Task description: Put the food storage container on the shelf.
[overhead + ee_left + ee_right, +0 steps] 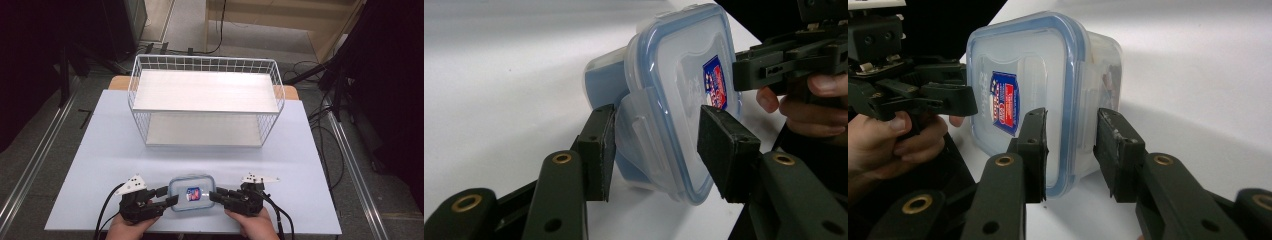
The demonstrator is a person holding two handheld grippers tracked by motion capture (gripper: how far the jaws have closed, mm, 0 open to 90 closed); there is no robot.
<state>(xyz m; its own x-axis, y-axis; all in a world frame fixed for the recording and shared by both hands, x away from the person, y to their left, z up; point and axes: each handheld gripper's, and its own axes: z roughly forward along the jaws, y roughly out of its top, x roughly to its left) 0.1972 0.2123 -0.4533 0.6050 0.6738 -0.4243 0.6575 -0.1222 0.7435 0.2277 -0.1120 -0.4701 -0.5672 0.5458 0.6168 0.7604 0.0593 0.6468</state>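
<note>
Our two grippers face each other, jaws pointed inward

Our left gripper (167,196) sits in our left hand (131,227), jaws parted with a clear gap between the pads (596,150); our right gripper (216,195) sits in our right hand (256,226), jaws parted more narrowly; from each gripper's own camera the other gripper shows ahead and to one side, fingers wrapped around its body; both forearms come in low and close together.
</note>
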